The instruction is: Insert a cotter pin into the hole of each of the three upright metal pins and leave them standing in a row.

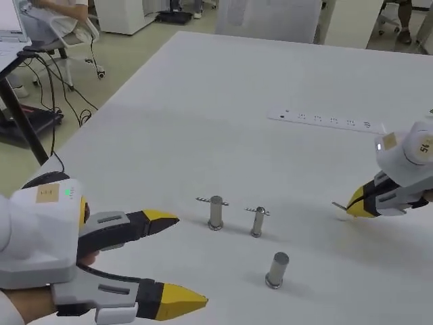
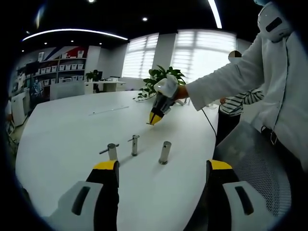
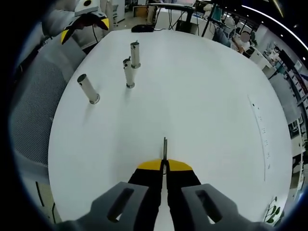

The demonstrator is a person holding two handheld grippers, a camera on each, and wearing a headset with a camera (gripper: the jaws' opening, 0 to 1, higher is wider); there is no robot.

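While your right gripper (image 1: 352, 203) pinches a cotter pin (image 1: 338, 205) at 3 o'clock, your left gripper (image 1: 191, 258) gapes at 8; the bare pin (image 1: 276, 269) stands at 5 o'clock of two fitted pins (image 1: 216, 213).

A wide white worktop (image 1: 203, 122) with a rounded edge. Three short metal pins stand upright near its front. The far pin (image 1: 216, 213) and middle pin (image 1: 258, 222) each have a cotter pin (image 1: 206, 200) through the top. The bare pin (image 1: 277, 269) stands nearer. Farther back lies what looks like a white power strip (image 1: 326, 120).
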